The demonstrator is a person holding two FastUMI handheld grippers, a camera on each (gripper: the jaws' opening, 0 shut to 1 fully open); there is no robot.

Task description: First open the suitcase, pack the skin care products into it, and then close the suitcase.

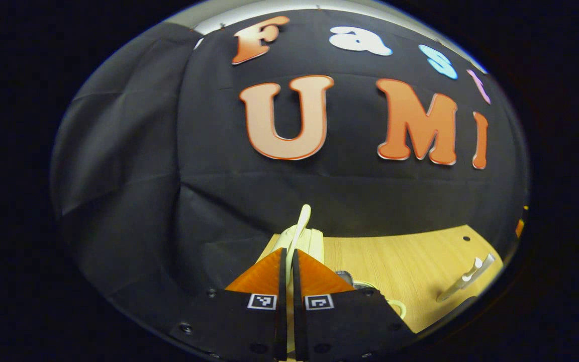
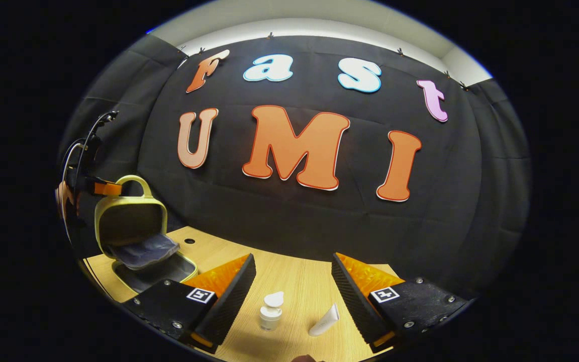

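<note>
In the right gripper view a pale yellow suitcase [image 2: 129,221] stands open at the left. Its lid is upright and a grey lining pocket [image 2: 143,251] sags over the dark base [image 2: 156,275]. My left gripper [image 2: 99,188] holds the lid's handle [image 2: 136,180] there. In the left gripper view the left gripper [image 1: 289,252] is shut on that thin cream handle [image 1: 303,218], seen edge-on. My right gripper [image 2: 293,256] is open above the table. A small white pump bottle [image 2: 271,312] and a white tube [image 2: 324,321] lie between its fingers, untouched.
The wooden table [image 2: 289,281] runs back to the black cloth wall and has a small round hole [image 2: 189,241] beside the suitcase. In the left gripper view, pale skin care items [image 1: 465,277] lie far right on the table [image 1: 395,256].
</note>
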